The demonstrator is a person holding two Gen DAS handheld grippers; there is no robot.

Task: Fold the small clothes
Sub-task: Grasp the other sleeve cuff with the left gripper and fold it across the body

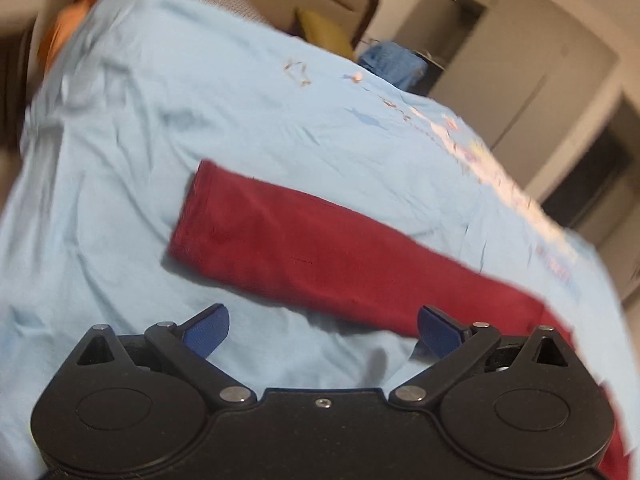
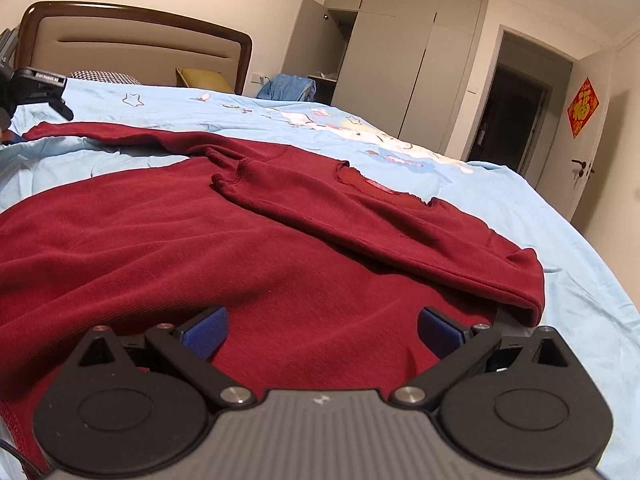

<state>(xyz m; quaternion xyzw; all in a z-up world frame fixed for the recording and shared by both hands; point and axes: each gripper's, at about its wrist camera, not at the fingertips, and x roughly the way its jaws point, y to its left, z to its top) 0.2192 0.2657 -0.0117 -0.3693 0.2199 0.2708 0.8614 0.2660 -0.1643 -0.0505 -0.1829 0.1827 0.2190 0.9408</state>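
Red shirt [image 2: 248,248], dark and long-sleeved, lay spread on the light blue bedsheet [image 2: 520,208] of a bed. In the right wrist view its body filled the near part of the picture, and one sleeve [image 2: 360,216] was folded across the chest, with its cuff near the middle. The other sleeve [image 1: 304,248] stretched out flat over the sheet, and the left wrist view, which was blurred, looked along it. The right gripper [image 2: 323,334] was low over the shirt body with its blue pads [image 2: 204,332] wide apart and nothing between them. The left gripper [image 1: 323,334] was also spread wide and empty, just beside the outstretched sleeve, over the bare sheet. A wooden headboard [image 2: 136,40] stood at the far end of the bed, and a pale wardrobe [image 2: 400,68] was behind it with one door ajar.
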